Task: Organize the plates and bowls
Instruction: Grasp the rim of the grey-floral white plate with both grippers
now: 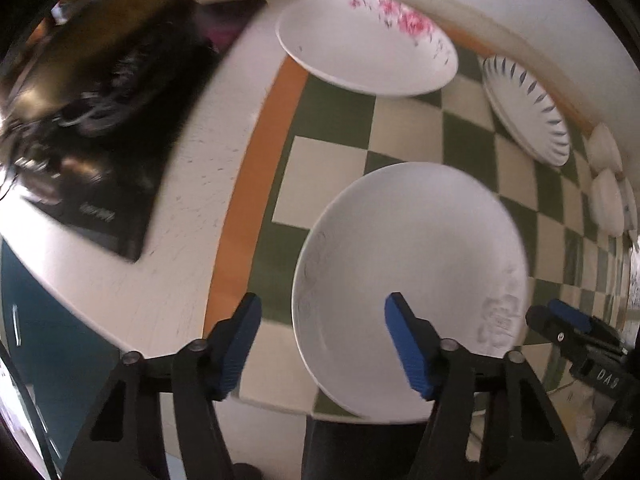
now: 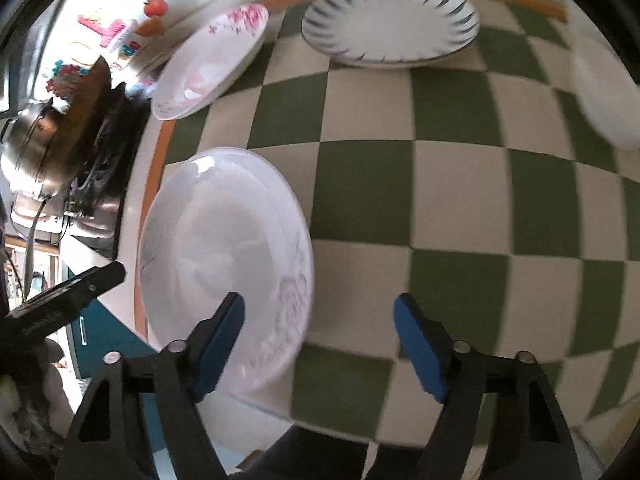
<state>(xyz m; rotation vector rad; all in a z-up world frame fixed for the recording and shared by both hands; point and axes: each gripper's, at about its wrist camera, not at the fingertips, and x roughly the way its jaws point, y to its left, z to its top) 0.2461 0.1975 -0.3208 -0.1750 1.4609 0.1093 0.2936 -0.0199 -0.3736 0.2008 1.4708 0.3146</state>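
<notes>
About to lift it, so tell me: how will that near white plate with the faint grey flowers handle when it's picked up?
The near white plate looks rigid and glazed, so probably slippery against the blue fingers. It is likely ceramic, so breakable if dropped. Its shallow rim offers little to pinch.

A green-and-cream checkered mat (image 2: 452,184) with an orange border (image 1: 256,168) covers much of a white countertop (image 1: 168,240). At the counter's left end sits a black cooktop (image 1: 100,184), blurred, with what may be a steel pot (image 2: 36,148) standing on it beside a dark wok-like pan (image 2: 86,88). Colourful stickers (image 2: 108,28) dot the white wall behind, and a teal cabinet front (image 1: 52,320) shows below the counter's edge.
</notes>
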